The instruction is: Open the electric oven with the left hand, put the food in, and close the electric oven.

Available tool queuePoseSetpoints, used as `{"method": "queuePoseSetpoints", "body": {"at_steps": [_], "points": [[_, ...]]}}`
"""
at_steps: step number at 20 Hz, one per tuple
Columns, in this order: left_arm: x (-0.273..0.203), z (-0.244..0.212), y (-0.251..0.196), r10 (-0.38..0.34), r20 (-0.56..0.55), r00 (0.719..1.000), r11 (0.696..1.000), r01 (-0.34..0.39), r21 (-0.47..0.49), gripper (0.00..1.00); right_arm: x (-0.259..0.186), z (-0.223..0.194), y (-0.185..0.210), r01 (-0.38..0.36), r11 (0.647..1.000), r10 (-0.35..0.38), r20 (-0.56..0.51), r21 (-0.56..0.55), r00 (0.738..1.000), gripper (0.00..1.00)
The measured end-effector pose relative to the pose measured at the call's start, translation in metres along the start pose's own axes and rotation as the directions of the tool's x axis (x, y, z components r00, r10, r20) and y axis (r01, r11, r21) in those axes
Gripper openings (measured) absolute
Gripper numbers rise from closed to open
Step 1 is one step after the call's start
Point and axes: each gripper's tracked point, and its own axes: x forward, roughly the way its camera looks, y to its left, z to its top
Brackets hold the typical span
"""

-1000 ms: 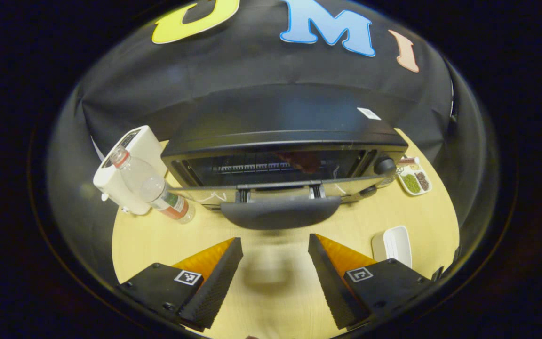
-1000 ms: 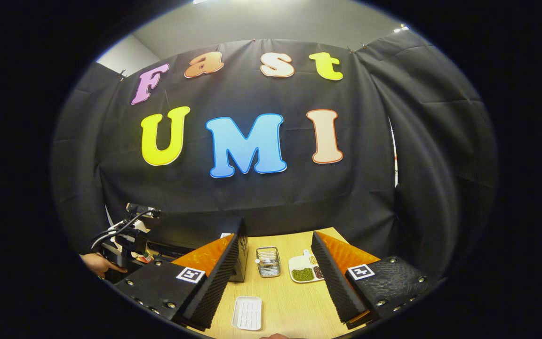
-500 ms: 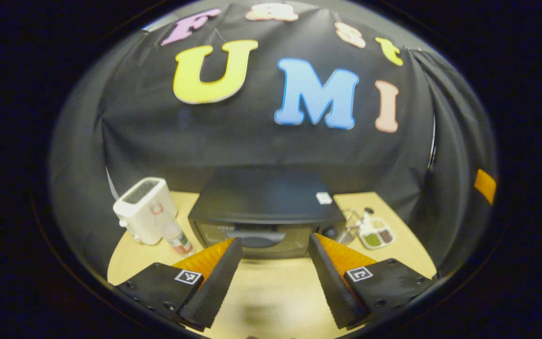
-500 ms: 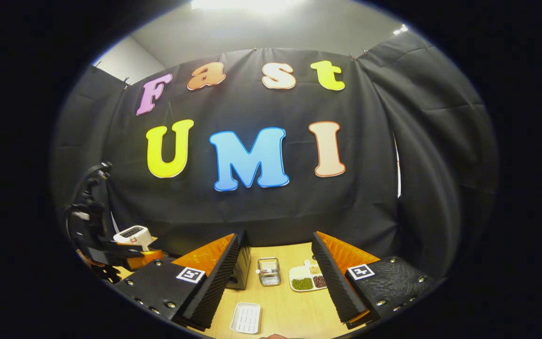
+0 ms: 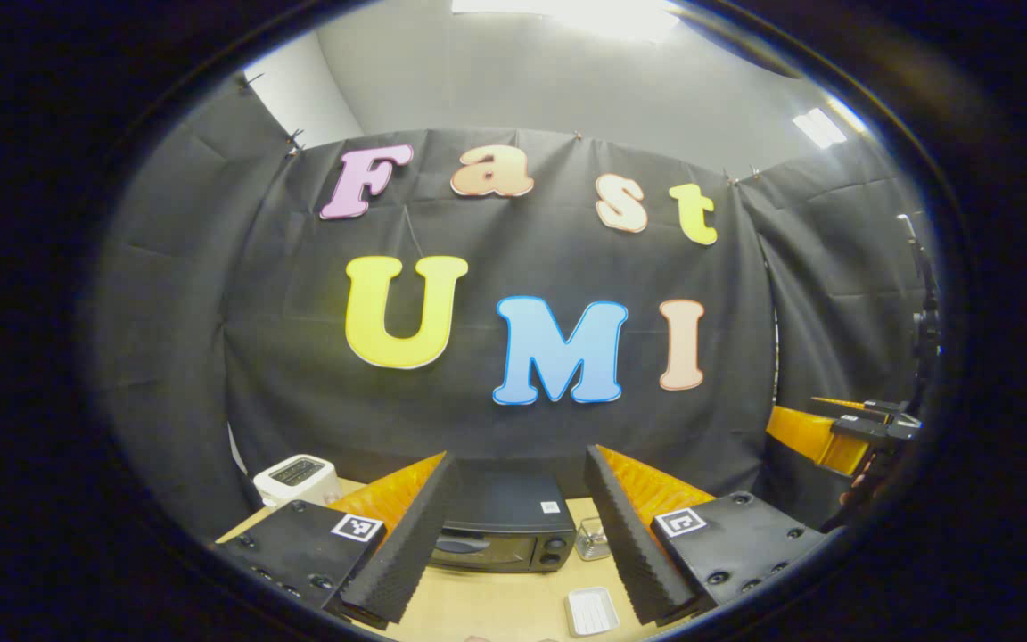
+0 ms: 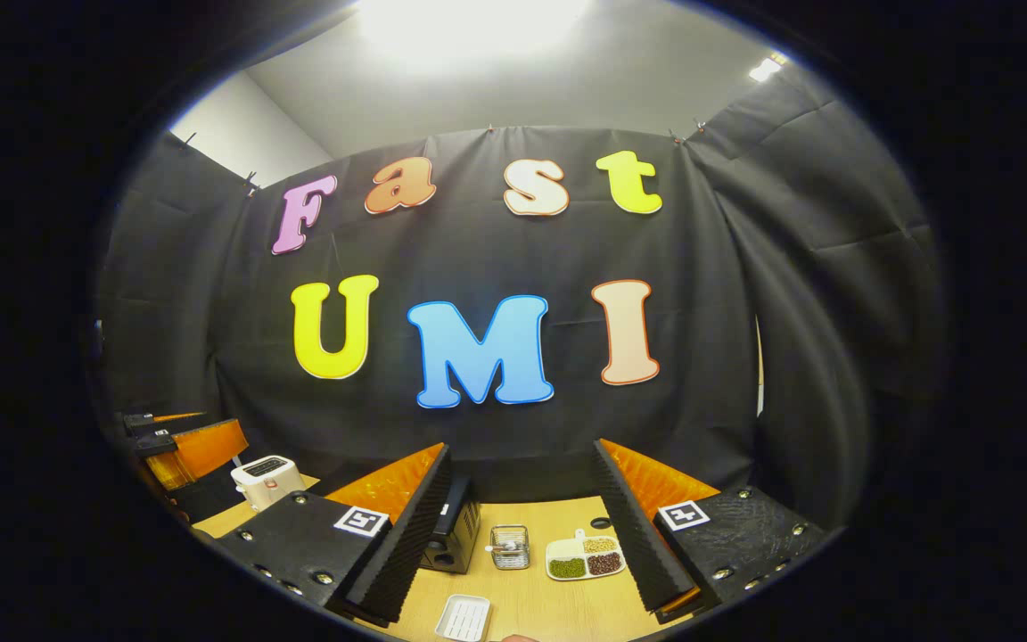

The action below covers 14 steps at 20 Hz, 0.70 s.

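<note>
Both claws hang raised and back from the worktop (image 5: 496, 606), each spread wide with nothing between its fingers. From the left gripper view, the oven (image 5: 503, 528) sits straight ahead and below the left claw (image 5: 513, 535), framed between its fingers, door shut, its long side running across the view and its handle a dark bar across the front. A white tray (image 5: 591, 611) lies on the worktop in front of the oven and a little to its right, with a toaster (image 5: 297, 479) well off to the left.

In the right gripper view the right claw (image 6: 518, 535) looks past the oven's right end (image 6: 451, 538) to a wire basket (image 6: 508, 546) and a divided dish (image 6: 585, 558) of beans; the white tray (image 6: 463, 617) lies just below it. Whether the tray holds any food cannot be told.

The left claw appears the nearer to the oven door and squarely lined up with its handle; judging by the shut door and idle claws, the task may already be finished, though the oven's inside is hidden.
</note>
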Motion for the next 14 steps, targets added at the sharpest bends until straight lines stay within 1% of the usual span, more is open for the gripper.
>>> {"method": "queuePoseSetpoints", "body": {"at_steps": [2, 5, 7, 9, 11, 12, 14], "points": [[-0.003, -0.003, 0.001, 0.019, -0.009, 1.0, 1.0, -0.019, 0.008, 0.99, -0.003, -0.003, 0.004, -0.028, 1.0, 0.028, -0.008, 0.002, 1.0, 0.94], [-0.013, -0.005, 0.008, 0.037, -0.01, 0.999, 0.999, -0.037, 0.007, 0.99, -0.005, -0.007, 0.011, -0.049, 0.999, 0.049, -0.021, 0.01, 0.999, 0.94], [-0.012, -0.003, 0.011, 0.018, -0.007, 1.0, 1.0, -0.018, 0.002, 0.99, -0.007, -0.005, 0.017, -0.05, 0.998, 0.05, -0.024, 0.025, 0.998, 0.94], [-0.012, -0.003, 0.015, -0.004, -0.016, 1.0, 1.0, 0.004, 0.0, 0.99, -0.008, -0.003, 0.024, -0.031, 0.999, 0.032, -0.026, 0.023, 0.999, 0.94], [-0.013, 0.007, 0.022, -0.021, 0.005, 1.0, 1.0, 0.021, 0.005, 0.99, -0.012, 0.003, 0.035, -0.029, 0.999, 0.029, -0.009, 0.014, 1.0, 0.94], [-0.013, 0.01, 0.025, -0.027, 0.009, 1.0, 1.0, 0.027, 0.004, 0.95, -0.013, 0.006, 0.04, -0.025, 1.0, 0.025, -0.006, 0.006, 1.0, 0.94], [-0.017, 0.015, 0.026, -0.042, 0.019, 0.999, 0.999, 0.042, -0.002, 0.98, -0.017, 0.006, 0.048, -0.016, 1.0, 0.016, -0.004, 0.002, 1.0, 0.94]]}}
